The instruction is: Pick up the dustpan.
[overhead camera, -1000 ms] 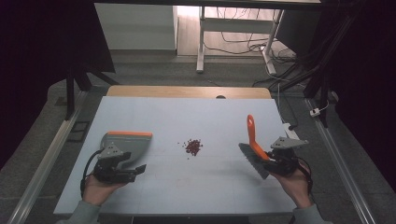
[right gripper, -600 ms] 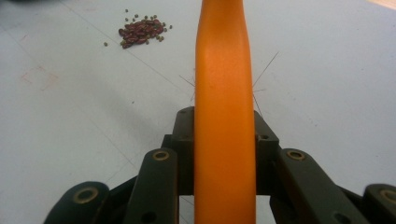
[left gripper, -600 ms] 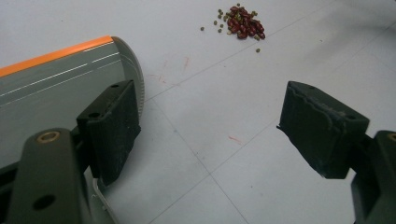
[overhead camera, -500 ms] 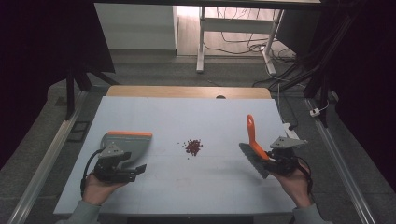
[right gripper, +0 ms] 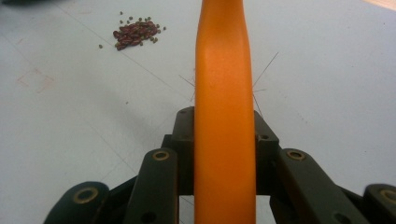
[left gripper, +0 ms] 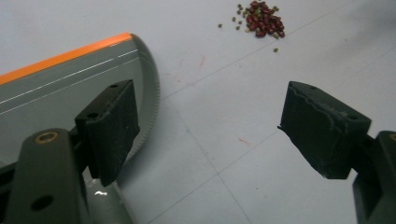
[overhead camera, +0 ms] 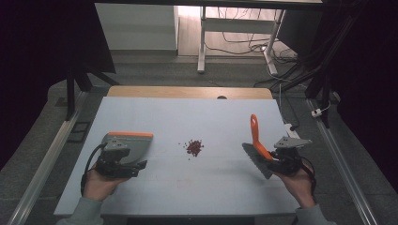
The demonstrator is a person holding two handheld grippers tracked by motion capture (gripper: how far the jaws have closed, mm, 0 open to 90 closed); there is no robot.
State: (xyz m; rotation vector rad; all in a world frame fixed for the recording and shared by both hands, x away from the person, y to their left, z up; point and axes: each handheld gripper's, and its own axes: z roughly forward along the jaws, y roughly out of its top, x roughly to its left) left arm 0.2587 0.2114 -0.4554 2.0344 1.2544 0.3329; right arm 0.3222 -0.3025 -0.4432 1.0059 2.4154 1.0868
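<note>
**Brush clamped right, dustpan by open left**

Right gripper (overhead camera: 274, 162) pinches the brush (overhead camera: 256, 151) by its smooth orange handle; dark bristles point down at the pale blue table (overhead camera: 211, 122). Left gripper (overhead camera: 123, 165) jaws wide apart, nothing between them. Grey ribbed dustpan (left gripper: 56, 79), orange rim, serrated curved edge, sits just beside the left pad, partly hidden behind it. Beans (overhead camera: 194, 146): small red pile mid-table, a few green ones, between both tools.

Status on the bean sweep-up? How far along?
Done: right hand-held gripper is shut on the brush. In hand: left hand-held gripper is open beside the dustpan, not gripping it. Left: the beans lie unswept in a pile mid-table.
</note>
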